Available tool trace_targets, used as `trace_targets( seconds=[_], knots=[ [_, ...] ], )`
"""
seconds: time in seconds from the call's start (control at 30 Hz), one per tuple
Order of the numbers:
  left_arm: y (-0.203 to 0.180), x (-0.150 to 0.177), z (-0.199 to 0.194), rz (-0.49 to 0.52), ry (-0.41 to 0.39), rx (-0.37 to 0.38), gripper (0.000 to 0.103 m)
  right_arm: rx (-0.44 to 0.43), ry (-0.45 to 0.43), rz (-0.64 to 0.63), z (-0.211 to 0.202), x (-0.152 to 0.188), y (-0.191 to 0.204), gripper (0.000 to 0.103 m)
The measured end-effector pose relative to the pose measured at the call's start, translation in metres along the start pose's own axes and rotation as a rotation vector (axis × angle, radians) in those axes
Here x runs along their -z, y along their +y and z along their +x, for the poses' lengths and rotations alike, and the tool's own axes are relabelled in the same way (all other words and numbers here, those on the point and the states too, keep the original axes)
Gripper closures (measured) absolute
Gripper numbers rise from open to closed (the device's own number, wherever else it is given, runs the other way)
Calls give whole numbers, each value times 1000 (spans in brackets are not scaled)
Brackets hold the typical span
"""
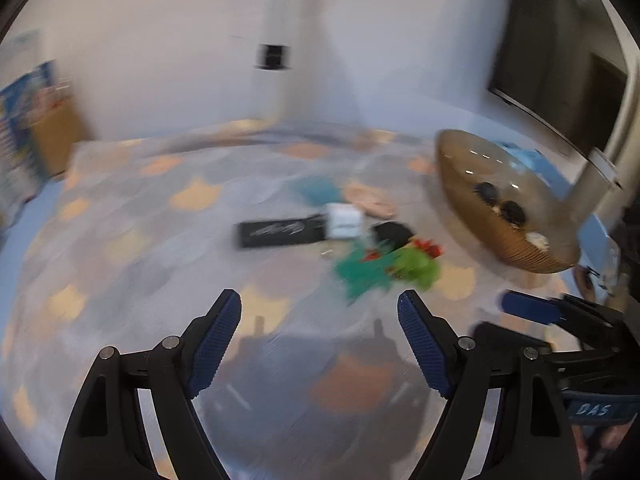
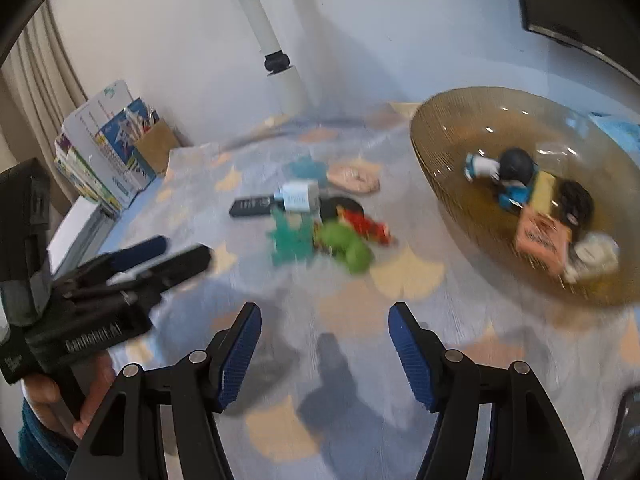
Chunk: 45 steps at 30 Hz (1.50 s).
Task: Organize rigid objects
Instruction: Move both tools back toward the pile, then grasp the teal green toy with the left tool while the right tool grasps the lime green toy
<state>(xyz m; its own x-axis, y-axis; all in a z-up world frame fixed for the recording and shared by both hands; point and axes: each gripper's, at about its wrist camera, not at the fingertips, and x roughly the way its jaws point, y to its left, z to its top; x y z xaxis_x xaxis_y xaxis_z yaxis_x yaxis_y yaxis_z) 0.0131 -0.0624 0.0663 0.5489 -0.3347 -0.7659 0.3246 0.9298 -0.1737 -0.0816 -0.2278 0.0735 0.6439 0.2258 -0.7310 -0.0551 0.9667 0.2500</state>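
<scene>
We read this as the gap between two pick-ups: the amber glass bowl (image 2: 448,184) on the right of the worktop (image 2: 360,360) already carries several things, among them a small blue-and-white figure and an orange box, while a loose cluster is left on the patterned cloth near its middle. Our left hand-held gripper (image 1: 319,308) hangs above the cloth with its jaws spread wide and nothing between them; our right hand-held gripper (image 2: 324,320) is likewise wide and empty, nearer the bowl. The next move, as we judge it, calls for choosing one piece from the cluster and coming down over it squarely. The nearest pieces are the teal toy (image 2: 290,242) and the green toy (image 2: 346,244), which touch each other, so the fingers must slip between them without dragging the neighbour along. The black bar (image 2: 251,206) lies flat at the far left of the cluster, its long axis running left to right with one end against the white box (image 2: 300,197); a grip across its short width would suit. Blur keeps us from saying what the red piece (image 2: 368,224) beside the green toy is.
</scene>
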Motion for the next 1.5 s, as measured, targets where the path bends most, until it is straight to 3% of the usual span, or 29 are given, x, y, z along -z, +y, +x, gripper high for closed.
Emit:
trace_targets(
  seconds=[0.03,0.1,0.27,0.33,0.4,0.63,0.73,0.93,1.1,1.33,1.43,1.47,1.5],
  knots=[
    [-2,-3,8,16,10,8,29,6,6,3,6,-5,-1,41],
    [-1,-6,24,31,49,26,46,13,11,17,18,-10,-5,58],
    [11,-11,42,-3,83,135,49,23,0,33,36,-18,-13,60],
    [9,-15,51,7,103,178,49,-11,22,67,49,-21,-20,60],
    [5,-18,60,24,122,171,49,-18,33,79,58,-23,-22,60],
    [11,-17,69,-18,133,244,68,-8,4,40,70,-28,-18,63],
    [5,-13,63,11,115,209,69,18,-8,12,67,-26,-13,67],
    [7,1,32,-24,89,218,69,12,-43,2,26,-14,-2,67],
    [1,27,-8,-14,79,210,69,-19,14,50,-10,16,1,67],
    [-26,63,-17,71,125,138,68,-61,80,104,-4,63,-11,67],
    [-27,71,-15,78,123,86,64,-50,74,43,-8,71,-4,66],
    [-27,74,-15,78,126,75,55,-45,82,25,-9,72,-2,65],
    [-27,77,-14,79,136,78,54,-45,92,8,-10,73,0,63]
  ],
)
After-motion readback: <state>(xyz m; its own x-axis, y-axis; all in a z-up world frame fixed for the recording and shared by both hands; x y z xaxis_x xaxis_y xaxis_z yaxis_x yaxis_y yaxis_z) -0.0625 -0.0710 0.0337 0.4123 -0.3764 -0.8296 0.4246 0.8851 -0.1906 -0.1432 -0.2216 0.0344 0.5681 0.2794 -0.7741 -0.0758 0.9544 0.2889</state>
